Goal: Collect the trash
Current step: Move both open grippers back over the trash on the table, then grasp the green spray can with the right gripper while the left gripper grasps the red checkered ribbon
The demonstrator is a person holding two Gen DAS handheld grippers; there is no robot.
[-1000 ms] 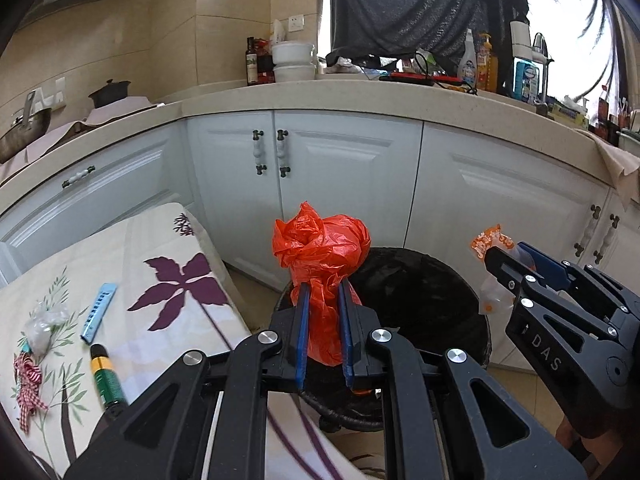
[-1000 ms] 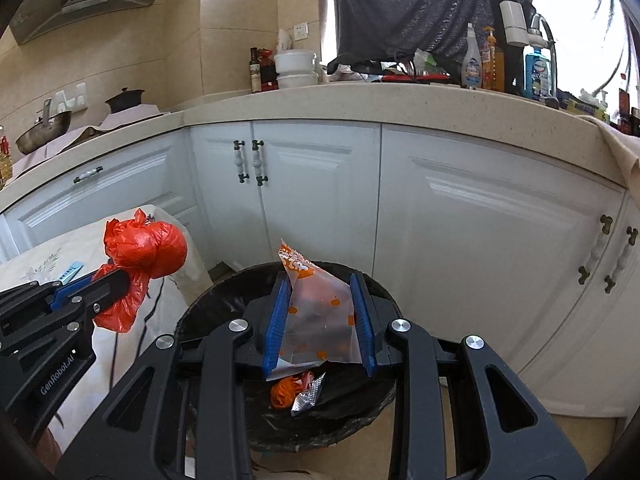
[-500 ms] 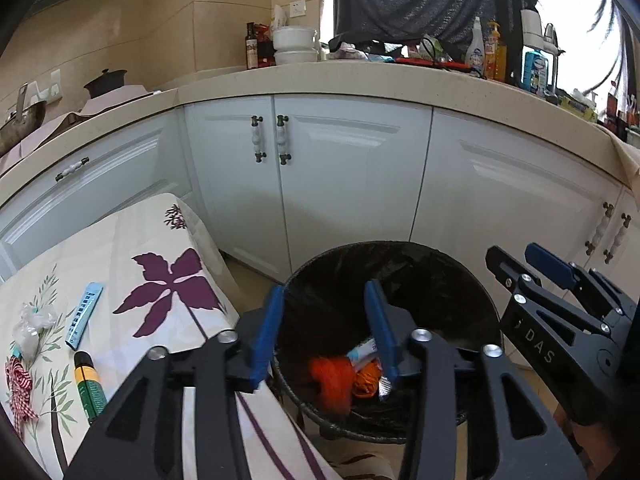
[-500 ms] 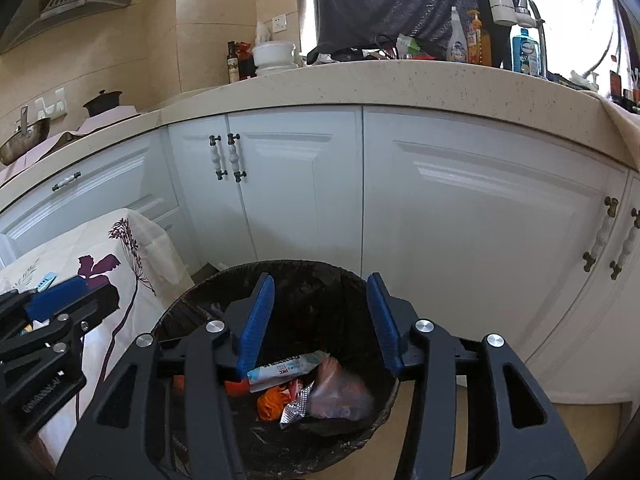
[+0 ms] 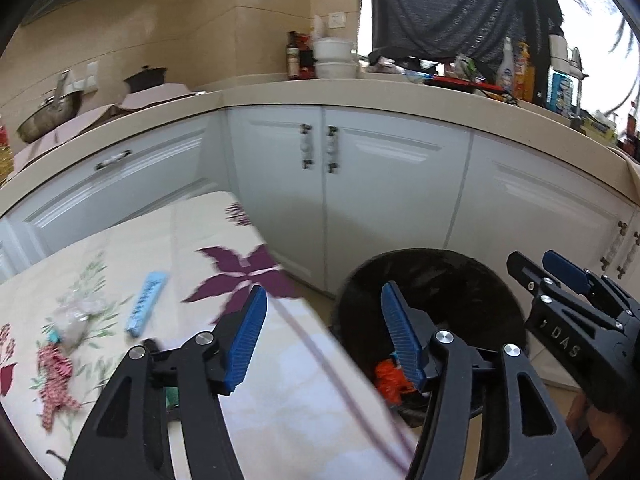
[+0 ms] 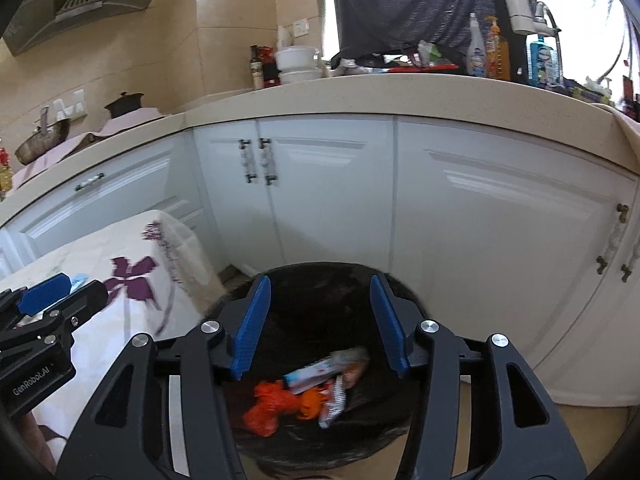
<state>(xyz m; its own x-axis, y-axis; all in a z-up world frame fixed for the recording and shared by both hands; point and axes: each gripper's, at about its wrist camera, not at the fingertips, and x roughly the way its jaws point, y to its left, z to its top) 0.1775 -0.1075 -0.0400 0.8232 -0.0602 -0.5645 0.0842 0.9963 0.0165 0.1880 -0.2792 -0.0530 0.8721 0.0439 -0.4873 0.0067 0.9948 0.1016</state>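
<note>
Spreading wider, my left gripper [image 5: 322, 334] has nothing between its jaws and straddles the table edge and the bin [image 5: 430, 332]; my right gripper [image 6: 320, 322] is likewise opening and empty, hanging over the bin, where orange plastic [image 6: 272, 404] and wrappers [image 6: 320, 372] lie. Next trash lies left of the left jaws on the flowered tablecloth [image 5: 280, 412]: a blue strip [image 5: 146, 304], long axis running away from me, clear plastic [image 5: 76, 316] and a checked ribbon [image 5: 54, 380] beyond. My left hand is nearer. White kitchen cabinets [image 5: 396, 196] stand behind
</note>
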